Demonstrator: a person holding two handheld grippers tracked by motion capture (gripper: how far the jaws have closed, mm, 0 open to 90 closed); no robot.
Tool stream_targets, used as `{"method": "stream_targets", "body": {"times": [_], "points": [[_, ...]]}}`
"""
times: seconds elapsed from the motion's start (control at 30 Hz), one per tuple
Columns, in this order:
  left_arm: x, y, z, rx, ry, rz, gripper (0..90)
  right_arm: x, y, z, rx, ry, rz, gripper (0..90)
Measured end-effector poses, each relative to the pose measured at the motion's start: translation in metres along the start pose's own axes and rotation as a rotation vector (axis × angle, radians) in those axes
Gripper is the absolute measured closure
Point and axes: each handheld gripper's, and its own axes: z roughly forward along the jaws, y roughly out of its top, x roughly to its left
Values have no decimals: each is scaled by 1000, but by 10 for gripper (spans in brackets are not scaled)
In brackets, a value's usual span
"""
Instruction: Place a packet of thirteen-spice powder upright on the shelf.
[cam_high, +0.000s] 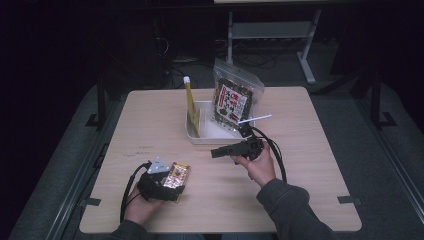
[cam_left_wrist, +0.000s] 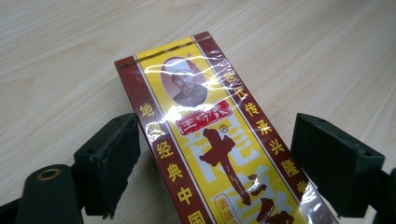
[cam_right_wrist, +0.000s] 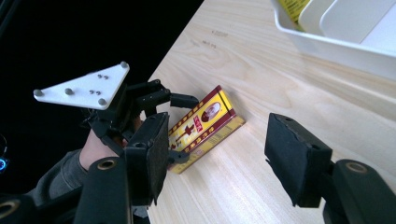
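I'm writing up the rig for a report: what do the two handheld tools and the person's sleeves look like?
Both are black. The left tool carries a pale grey three-cornered plate studded with small round pegs, and a black cable loops back from it. The right tool trails a black cable past the wrist. Each has two blocky black jaws with flat pads and a brass-ringed hole beside them. The sleeves are dark grey.

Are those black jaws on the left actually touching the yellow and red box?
Apart. In the left gripper view, bare table shows between the box and each jaw of the left gripper.
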Motion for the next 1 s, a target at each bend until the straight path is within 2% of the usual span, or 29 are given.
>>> {"method": "stream_targets", "body": {"times": [0.13, 0.27, 0.37, 0.6, 0.73, 0.93, 1.0], "points": [[0, 0, 1, 16, 0, -1, 227, 1, -1, 4, 16, -1, -9, 387], [-2, 1, 1, 33, 5, 17, 268, 2, -3, 6, 25, -5, -13, 386], [-2, 1, 0, 40, 7, 20, 299, 4, -3, 10, 45, -25, -29, 384], [-4, 3, -2, 54, 23, 34, 318, 7, -2, 15, 57, -18, -43, 385], [-4, 4, -6, 24, 26, 33, 321, 9, -1, 16, 63, -12, -45, 392], [-7, 9, -13, -35, -10, 32, 321, 11, 1, 23, 84, -5, -44, 397], [-10, 11, -15, -45, -14, 42, 321, 11, 2, 27, 94, -1, -39, 400]]}}
